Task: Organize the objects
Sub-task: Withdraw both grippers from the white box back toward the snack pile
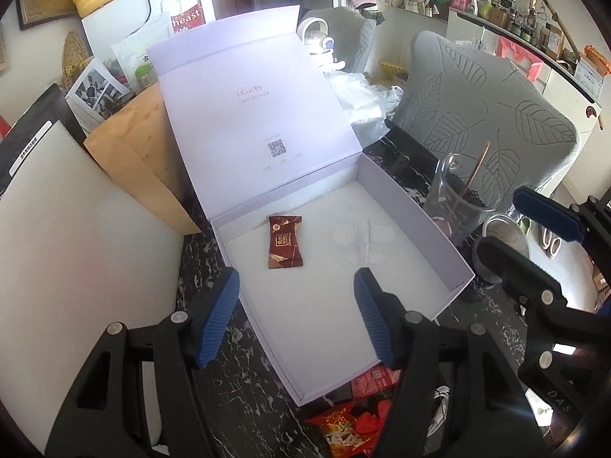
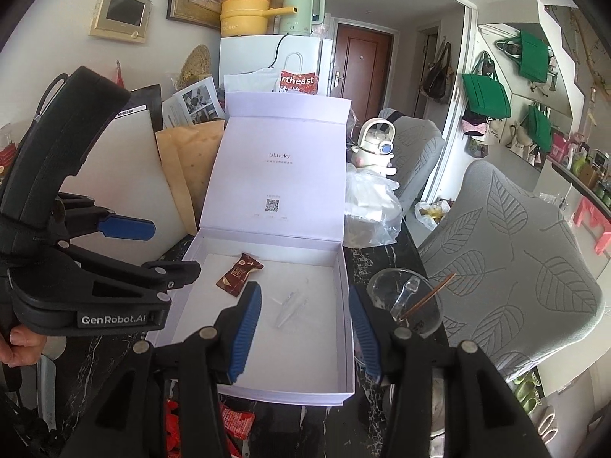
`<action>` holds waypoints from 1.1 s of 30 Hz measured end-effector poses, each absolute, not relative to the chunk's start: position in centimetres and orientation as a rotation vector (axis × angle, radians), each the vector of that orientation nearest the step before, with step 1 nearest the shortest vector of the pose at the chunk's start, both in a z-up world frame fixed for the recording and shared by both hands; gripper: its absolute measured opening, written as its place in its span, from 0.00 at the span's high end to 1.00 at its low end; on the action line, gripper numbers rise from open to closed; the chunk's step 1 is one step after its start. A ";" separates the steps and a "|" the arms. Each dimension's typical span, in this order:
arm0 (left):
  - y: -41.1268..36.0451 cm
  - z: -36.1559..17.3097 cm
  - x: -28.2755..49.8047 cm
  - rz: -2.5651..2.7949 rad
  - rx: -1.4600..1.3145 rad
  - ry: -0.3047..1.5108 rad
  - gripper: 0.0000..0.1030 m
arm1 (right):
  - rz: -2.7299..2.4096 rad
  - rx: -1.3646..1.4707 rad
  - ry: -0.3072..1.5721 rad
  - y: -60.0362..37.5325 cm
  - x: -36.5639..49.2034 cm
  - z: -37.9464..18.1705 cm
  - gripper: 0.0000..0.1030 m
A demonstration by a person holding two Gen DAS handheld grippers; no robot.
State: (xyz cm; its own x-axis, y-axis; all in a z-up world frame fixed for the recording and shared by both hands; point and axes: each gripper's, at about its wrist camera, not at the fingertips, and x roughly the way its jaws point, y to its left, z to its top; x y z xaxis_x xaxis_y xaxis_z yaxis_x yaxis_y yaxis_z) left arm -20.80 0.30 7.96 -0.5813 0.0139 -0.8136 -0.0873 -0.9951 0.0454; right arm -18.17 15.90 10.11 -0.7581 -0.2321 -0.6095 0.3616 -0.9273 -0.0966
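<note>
Over the open white box (image 1: 431,225), we hold both grippers, left (image 1: 296,316) and right (image 2: 305,332), part open and empty; one brown candy (image 1: 284,242) lies inside. Next we probably grab the red snack packs (image 1: 355,420) below.

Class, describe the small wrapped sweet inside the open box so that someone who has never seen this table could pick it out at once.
Find the white gift box lying open on the dark marbled table, its lid standing up behind it. On the box floor, towards the back left, lies the dark brown sweet with gold print. The other snack packets are bright red and lie outside the box, on the table.
</note>
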 end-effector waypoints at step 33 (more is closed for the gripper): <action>-0.3 9.3 -9.2 2.795 -1.371 0.012 0.13 | -2.712 0.832 0.274 16.9 -5.9 12.1 0.31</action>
